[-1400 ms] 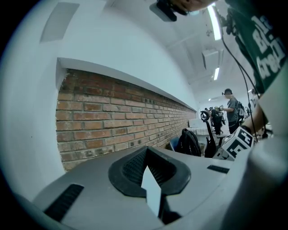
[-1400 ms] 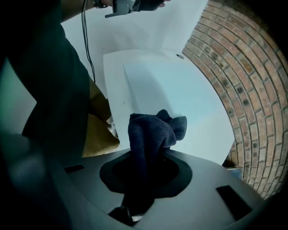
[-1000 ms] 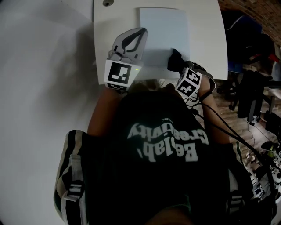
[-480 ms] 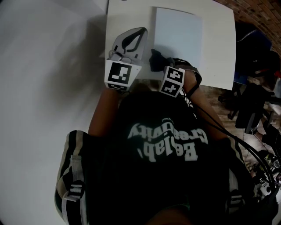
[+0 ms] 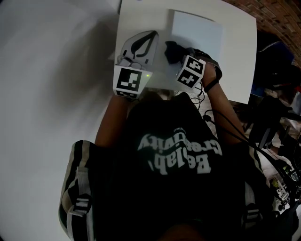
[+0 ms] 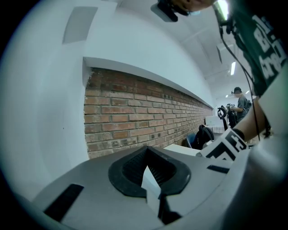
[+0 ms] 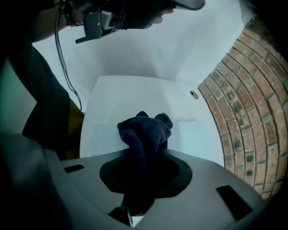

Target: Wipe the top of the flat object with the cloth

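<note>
The flat object (image 5: 197, 32) is a pale rectangular sheet lying on the white table (image 5: 141, 14). My right gripper (image 5: 181, 59) is shut on a dark blue cloth (image 5: 172, 50), which rests at the sheet's near left edge. In the right gripper view the cloth (image 7: 146, 130) bulges out of the right gripper (image 7: 144, 155), with the sheet (image 7: 200, 139) under and beyond it. My left gripper (image 5: 149, 36) lies on the table just left of the sheet with its jaws together. The left gripper (image 6: 150, 179) points up at a brick wall in its own view, with nothing gripped.
The table's near edge (image 5: 235, 96) runs just behind both grippers. A small round hole (image 7: 193, 95) sits in the tabletop by the brick wall (image 7: 252, 103). White floor (image 5: 47, 94) lies to the left. Bags and cables (image 5: 277, 141) crowd the right side.
The right gripper has carried the cloth leftwards along the sheet's near edge, from its right corner to its left edge, then a little farther away. The left gripper has stayed put.
</note>
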`<state>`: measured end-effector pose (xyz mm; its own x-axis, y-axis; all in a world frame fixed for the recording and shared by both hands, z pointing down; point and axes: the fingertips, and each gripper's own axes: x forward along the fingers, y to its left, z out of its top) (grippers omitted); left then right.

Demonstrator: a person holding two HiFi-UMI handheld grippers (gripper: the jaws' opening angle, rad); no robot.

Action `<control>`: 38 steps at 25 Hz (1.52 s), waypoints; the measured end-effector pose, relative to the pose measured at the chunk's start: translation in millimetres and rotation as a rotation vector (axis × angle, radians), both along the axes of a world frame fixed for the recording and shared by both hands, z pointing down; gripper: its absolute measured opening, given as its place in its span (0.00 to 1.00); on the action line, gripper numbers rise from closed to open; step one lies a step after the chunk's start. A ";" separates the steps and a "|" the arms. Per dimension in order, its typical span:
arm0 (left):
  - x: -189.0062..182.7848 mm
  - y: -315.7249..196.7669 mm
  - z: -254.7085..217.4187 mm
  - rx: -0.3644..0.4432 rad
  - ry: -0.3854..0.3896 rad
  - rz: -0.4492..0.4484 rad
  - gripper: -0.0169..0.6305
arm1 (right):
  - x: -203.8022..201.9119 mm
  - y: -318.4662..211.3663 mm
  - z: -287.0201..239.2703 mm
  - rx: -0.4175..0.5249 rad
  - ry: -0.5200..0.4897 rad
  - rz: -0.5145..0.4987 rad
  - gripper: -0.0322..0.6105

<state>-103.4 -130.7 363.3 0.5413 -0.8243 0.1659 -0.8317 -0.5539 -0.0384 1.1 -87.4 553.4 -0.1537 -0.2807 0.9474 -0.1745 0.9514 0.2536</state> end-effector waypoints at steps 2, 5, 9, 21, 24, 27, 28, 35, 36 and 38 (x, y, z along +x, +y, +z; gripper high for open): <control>-1.8 -3.1 2.5 -0.005 -0.001 -0.009 0.03 | 3.4 -22.1 2.5 0.021 0.015 -0.004 0.15; -5.3 -6.4 7.1 -0.011 -0.002 -0.022 0.03 | 6.4 -55.3 8.5 0.048 0.035 -0.017 0.15; -7.3 -12.4 12.4 -0.016 0.014 -0.038 0.02 | 10.8 -102.6 13.5 0.084 0.048 0.004 0.15; -4.9 -6.9 17.1 -0.023 -0.015 -0.034 0.03 | 10.3 -165.1 13.8 0.161 0.004 0.178 0.15; -6.1 -4.2 13.6 -0.017 0.007 -0.041 0.03 | 17.5 -159.9 12.2 0.157 -0.013 0.208 0.15; -5.6 -6.4 13.6 -0.016 0.001 -0.036 0.03 | 38.9 -159.1 11.9 0.151 0.001 0.254 0.15; -4.0 -8.2 13.6 -0.016 -0.002 -0.031 0.03 | 48.7 -159.7 12.2 0.148 0.006 0.273 0.15; 21.8 -11.1 6.3 -0.013 0.006 0.022 0.03 | 134.3 -154.6 6.4 0.145 0.049 0.424 0.15; 26.7 -11.9 4.9 -0.009 0.001 0.034 0.03 | 148.2 -153.1 5.9 0.145 0.055 0.449 0.15; 34.9 -12.6 1.2 -0.004 -0.009 0.048 0.03 | 173.4 -149.7 4.6 0.148 0.070 0.494 0.15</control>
<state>-68.5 -143.3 364.5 0.5790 -0.7965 0.1739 -0.8035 -0.5936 -0.0436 174.5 -237.2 558.0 0.0931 -0.4353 0.8955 -0.5717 0.7129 0.4060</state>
